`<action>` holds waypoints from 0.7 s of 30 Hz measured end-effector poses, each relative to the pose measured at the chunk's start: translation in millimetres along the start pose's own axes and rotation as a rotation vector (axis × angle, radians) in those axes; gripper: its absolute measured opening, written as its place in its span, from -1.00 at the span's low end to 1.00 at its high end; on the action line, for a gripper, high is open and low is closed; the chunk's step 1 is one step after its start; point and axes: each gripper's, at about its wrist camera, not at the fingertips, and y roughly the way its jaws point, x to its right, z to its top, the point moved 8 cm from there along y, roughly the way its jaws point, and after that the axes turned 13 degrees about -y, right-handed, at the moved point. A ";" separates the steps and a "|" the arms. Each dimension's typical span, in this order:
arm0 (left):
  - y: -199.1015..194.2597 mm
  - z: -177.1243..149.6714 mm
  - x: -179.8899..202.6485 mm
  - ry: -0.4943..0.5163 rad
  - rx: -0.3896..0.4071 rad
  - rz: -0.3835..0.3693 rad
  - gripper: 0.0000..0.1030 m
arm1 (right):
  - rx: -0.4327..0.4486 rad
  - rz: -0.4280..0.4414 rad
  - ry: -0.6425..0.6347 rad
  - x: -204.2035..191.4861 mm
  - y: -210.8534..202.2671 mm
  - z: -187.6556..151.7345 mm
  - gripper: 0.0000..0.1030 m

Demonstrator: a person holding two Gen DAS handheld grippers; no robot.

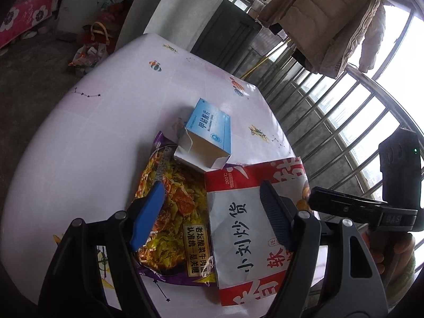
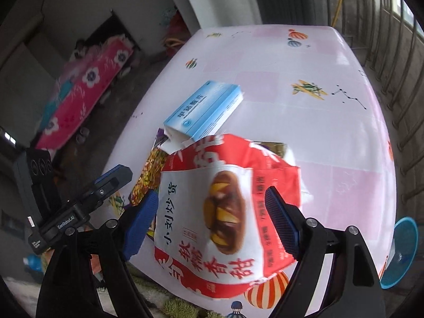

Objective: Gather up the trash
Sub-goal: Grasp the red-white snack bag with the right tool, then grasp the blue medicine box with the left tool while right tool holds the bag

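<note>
While both grippers hang over the near end of the table (image 1: 79,132), three bits of trash lie bunched together on its shiny pink cloth. Farthest left is the noodle wrapper (image 1: 169,212), thin, crinkly and shiny, purple at the edges with a yellow food picture; it lies flat, its long side running away from us. The left gripper (image 1: 212,212) is wide open, one blue finger over that wrapper and the other over the next thing, the red and white paper bag (image 2: 228,212). That bag is soft and a bit puffed and creased, and part of it lies on top of the wrapper, long side also running away. The right gripper (image 2: 212,220) sits right over it, open as well, a ribbed blue finger on each side of the bag's width, holding nothing. I think this hand is better placed to take the bag. Behind both, farther up the table, rests the small blue box (image 2: 204,114), stiff card, one end flap open, its open end resting on the wrapper
</note>
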 end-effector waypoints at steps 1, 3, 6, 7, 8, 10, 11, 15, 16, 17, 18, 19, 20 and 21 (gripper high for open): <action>2.7 -0.7 -2.1 -0.006 -0.010 -0.004 0.35 | -0.007 -0.014 -0.001 -2.2 3.4 -0.5 0.56; 7.4 -2.8 -6.6 -0.024 -0.029 -0.013 0.35 | -0.025 -0.041 -0.004 0.7 12.2 -0.6 0.56; 12.6 -5.5 -10.7 -0.036 -0.046 -0.029 0.35 | -0.054 -0.059 -0.004 -2.1 21.3 0.1 0.47; 13.3 -6.5 -10.9 -0.037 -0.049 -0.033 0.35 | -0.068 -0.066 -0.010 -3.3 23.8 -0.5 0.40; 14.8 -7.5 -11.2 -0.038 -0.054 -0.038 0.35 | -0.078 -0.079 -0.015 -4.1 25.7 -1.2 0.31; 16.4 -8.7 -10.7 -0.037 -0.061 -0.049 0.34 | -0.091 -0.100 -0.025 -5.1 27.4 -3.1 0.17; 16.8 -9.6 -10.5 -0.036 -0.064 -0.052 0.34 | -0.096 -0.112 -0.025 -4.9 27.7 -3.7 0.05; 18.5 -14.3 -8.2 -0.028 -0.074 -0.062 0.32 | -0.104 -0.125 -0.008 -1.3 27.2 -6.7 -0.25; 18.0 -14.8 -7.5 -0.025 -0.074 -0.064 0.32 | -0.102 -0.128 -0.007 -0.7 26.2 -7.3 -0.28; 17.0 -15.0 -7.2 -0.023 -0.072 -0.064 0.32 | -0.100 -0.132 -0.007 -0.2 25.1 -7.8 -0.31; 16.4 -15.0 -6.8 -0.022 -0.070 -0.066 0.32 | -0.097 -0.134 -0.005 -0.1 24.0 -8.0 -0.32; 16.0 -14.5 -7.2 -0.023 -0.067 -0.065 0.32 | -0.092 -0.135 -0.001 0.6 22.0 -8.1 -0.35; 15.4 -13.3 -7.7 -0.025 -0.065 -0.065 0.32 | -0.087 -0.133 0.004 1.0 19.6 -8.3 -0.38; 15.1 -12.8 -8.7 -0.028 -0.062 -0.061 0.32 | -0.078 -0.129 0.010 2.3 16.3 -7.9 -0.39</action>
